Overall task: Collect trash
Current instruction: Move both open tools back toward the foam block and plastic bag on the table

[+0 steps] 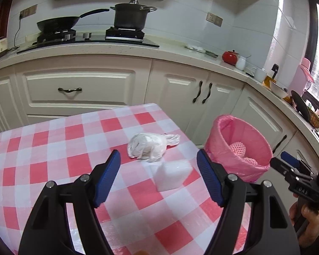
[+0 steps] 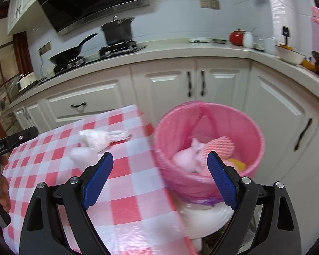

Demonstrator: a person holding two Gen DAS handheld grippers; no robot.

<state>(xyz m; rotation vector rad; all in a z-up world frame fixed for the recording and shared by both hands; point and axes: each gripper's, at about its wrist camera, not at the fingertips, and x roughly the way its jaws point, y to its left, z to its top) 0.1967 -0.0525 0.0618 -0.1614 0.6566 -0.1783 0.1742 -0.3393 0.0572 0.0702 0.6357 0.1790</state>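
Note:
A crumpled white plastic bag lies on the red-and-white checked table, with a white foam block just in front of it. My left gripper is open and empty, above the table just short of both. A pink-lined trash bin stands off the table's right edge. In the right wrist view my right gripper is open and empty, over the table edge beside the bin, which holds pink foam netting and other scraps. The bag and the block show there too.
White cabinets and a counter with a stove, wok and pot run behind. A red pot, cups and dishes sit on the counter to the right. A white bag lies under the bin.

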